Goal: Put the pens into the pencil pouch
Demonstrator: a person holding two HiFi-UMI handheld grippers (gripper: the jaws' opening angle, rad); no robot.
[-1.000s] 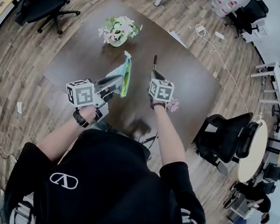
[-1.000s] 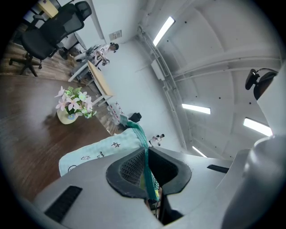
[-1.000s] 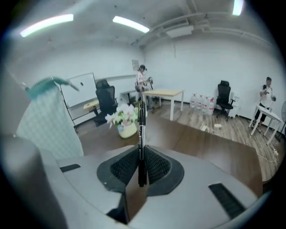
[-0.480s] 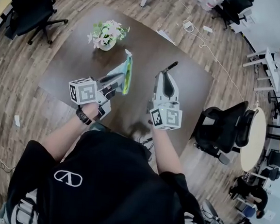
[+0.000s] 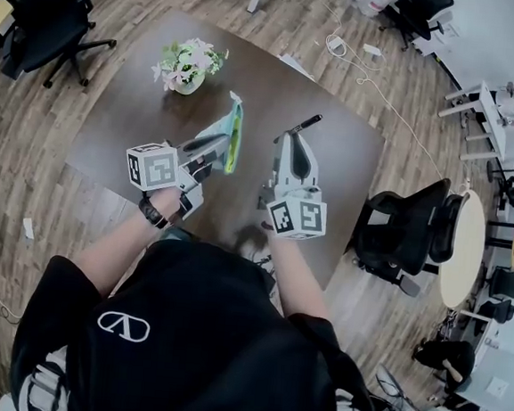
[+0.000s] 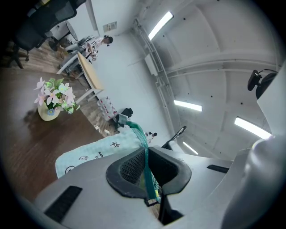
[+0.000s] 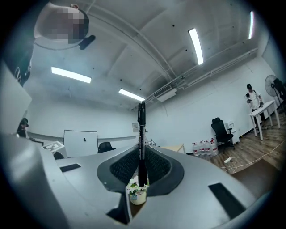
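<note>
In the head view my left gripper (image 5: 214, 148) is shut on the green zipper edge of the mint pencil pouch (image 5: 228, 133) and holds it up off the brown table (image 5: 130, 117). The left gripper view shows that edge pinched between the pads of the left gripper (image 6: 149, 179), with the star-printed pouch (image 6: 100, 150) hanging beyond. To the right, my right gripper (image 5: 289, 140) is raised and shut on a black pen (image 5: 307, 122). In the right gripper view the pen (image 7: 141, 134) stands upright between the pads of the right gripper (image 7: 141, 172).
A vase of pink and white flowers (image 5: 187, 63) stands at the table's far left. A black office chair (image 5: 406, 240) sits by the table's right side and another (image 5: 50, 12) at the far left. A white cable (image 5: 359, 57) lies on the wooden floor.
My right gripper has come up from the table with the pen and now points about level. The left gripper and pouch have barely shifted.
</note>
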